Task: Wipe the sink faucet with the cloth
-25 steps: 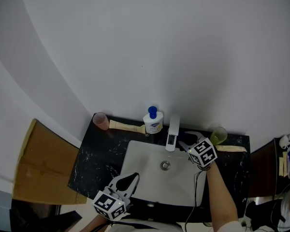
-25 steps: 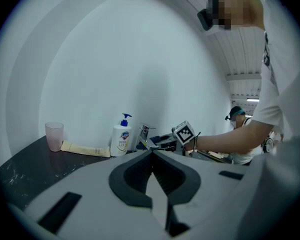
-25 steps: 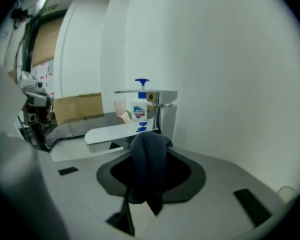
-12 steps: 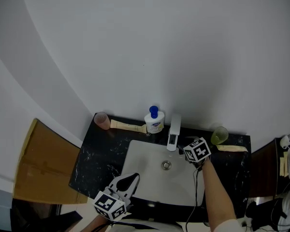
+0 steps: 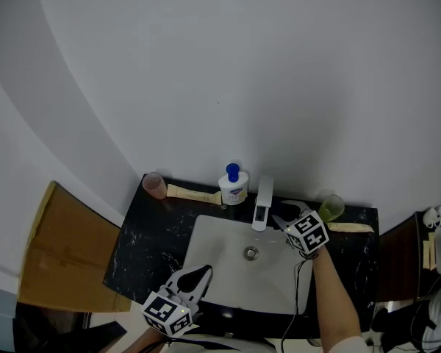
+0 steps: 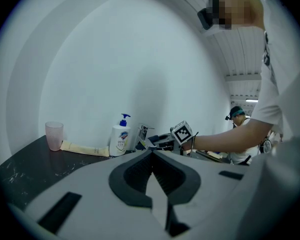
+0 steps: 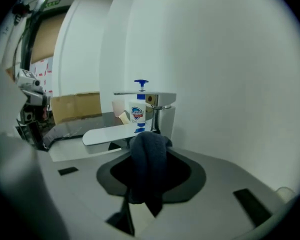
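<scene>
The dark cloth (image 7: 149, 156) is bunched and clamped in the jaws of the right gripper (image 5: 287, 224), just right of the chrome faucet (image 5: 262, 201) at the lower centre of the head view. The left gripper (image 6: 151, 155), at lower left, has its jaws pressed together on nothing. The cloth looks soft, light and floppy, so a firm pinch on its gathered fold suits it; the faucet is likely rigid and slick.

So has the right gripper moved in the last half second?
Yes. The right gripper, holding the cloth, has pulled slightly back from the faucet, to the right.
</scene>
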Demonstrator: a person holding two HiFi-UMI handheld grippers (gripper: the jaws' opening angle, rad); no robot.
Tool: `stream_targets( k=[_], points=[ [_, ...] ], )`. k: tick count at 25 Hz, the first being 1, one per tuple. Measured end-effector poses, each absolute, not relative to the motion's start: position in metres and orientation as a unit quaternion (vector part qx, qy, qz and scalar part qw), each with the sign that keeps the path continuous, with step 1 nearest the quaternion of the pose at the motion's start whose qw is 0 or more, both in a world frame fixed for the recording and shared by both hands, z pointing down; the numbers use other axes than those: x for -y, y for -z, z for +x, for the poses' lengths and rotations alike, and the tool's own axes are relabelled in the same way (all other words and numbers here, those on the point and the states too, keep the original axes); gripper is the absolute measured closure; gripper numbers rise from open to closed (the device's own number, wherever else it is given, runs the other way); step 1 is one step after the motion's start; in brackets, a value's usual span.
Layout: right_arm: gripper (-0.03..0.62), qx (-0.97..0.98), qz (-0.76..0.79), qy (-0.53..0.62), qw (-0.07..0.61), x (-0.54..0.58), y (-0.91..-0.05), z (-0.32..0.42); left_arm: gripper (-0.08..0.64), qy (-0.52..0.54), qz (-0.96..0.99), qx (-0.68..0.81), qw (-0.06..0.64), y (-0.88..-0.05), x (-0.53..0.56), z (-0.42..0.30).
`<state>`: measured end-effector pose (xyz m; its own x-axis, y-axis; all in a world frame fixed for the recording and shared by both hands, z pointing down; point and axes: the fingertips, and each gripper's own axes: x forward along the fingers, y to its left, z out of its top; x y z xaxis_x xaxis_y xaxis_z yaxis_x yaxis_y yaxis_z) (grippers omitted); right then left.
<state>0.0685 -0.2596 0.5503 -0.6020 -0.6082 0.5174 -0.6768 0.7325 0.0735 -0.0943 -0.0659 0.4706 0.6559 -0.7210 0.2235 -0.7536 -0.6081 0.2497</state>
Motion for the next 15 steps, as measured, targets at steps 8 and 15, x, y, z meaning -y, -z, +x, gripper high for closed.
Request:
stream_targets(
  k=[8, 15],
  points=[
    [0.469, 0.849, 0.378, -0.175, 0.325, 0.267, -0.609, 0.072, 0.558, -0.052, 0.893, 0.417, 0.160, -0.469, 0.063, -0.099],
    [0.469, 0.857, 0.379, -0.140, 0.319, 0.261, -0.595, 0.065, 0.558, -0.046, 0.895, 0.416, 0.156, -0.465, 0.056, -0.100]
  ],
)
